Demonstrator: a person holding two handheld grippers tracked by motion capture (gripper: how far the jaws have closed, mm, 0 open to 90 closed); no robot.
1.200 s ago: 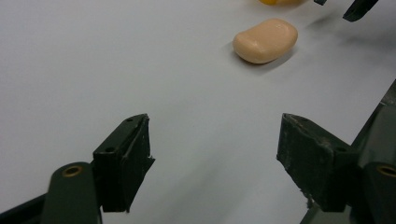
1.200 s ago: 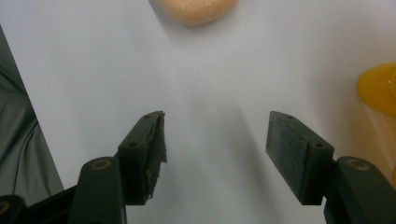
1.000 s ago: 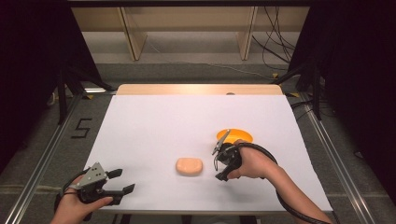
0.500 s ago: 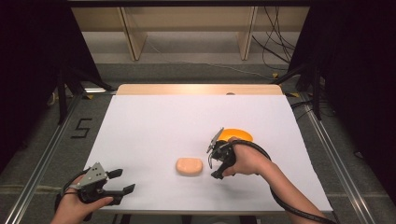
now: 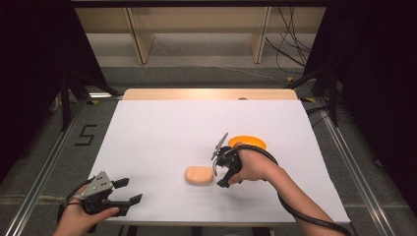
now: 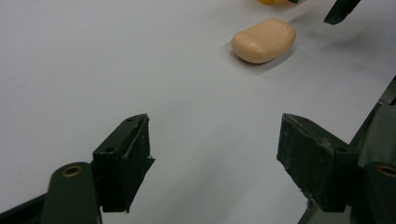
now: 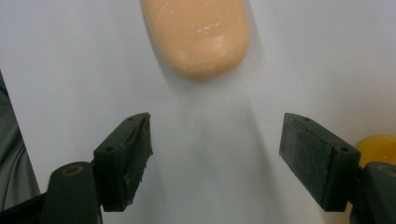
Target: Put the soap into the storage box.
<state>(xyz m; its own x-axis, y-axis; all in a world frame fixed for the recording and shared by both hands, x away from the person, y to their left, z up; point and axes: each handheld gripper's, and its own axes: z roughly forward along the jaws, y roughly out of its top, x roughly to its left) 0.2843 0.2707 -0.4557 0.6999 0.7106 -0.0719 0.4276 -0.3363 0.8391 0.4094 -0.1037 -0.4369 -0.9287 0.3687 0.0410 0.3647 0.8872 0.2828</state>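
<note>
A peach-coloured soap bar (image 5: 199, 175) lies on the white table (image 5: 162, 132), a little right of centre near the front. My right gripper (image 5: 218, 172) hovers just to its right, open, jaws pointing left at it and apart from it; in the right gripper view the soap bar (image 7: 197, 35) lies just beyond the open jaws. An orange dish (image 5: 247, 142) sits behind the right hand, and its edge (image 7: 379, 148) shows at the right. My left gripper (image 5: 127, 191) rests open at the front left corner, with nothing between its jaws. Far ahead of it lies the soap bar (image 6: 264, 40).
The table's front edge (image 5: 221, 222) runs just below both hands. A black cable (image 5: 295, 211) trails from the right gripper along the forearm. Wooden shelving (image 5: 196, 29) stands beyond the far edge, and more cables (image 5: 290, 54) lie on the floor at the back right.
My right gripper has moved left and slightly forward, from over the orange dish toward the soap bar. The left gripper has stayed put.
</note>
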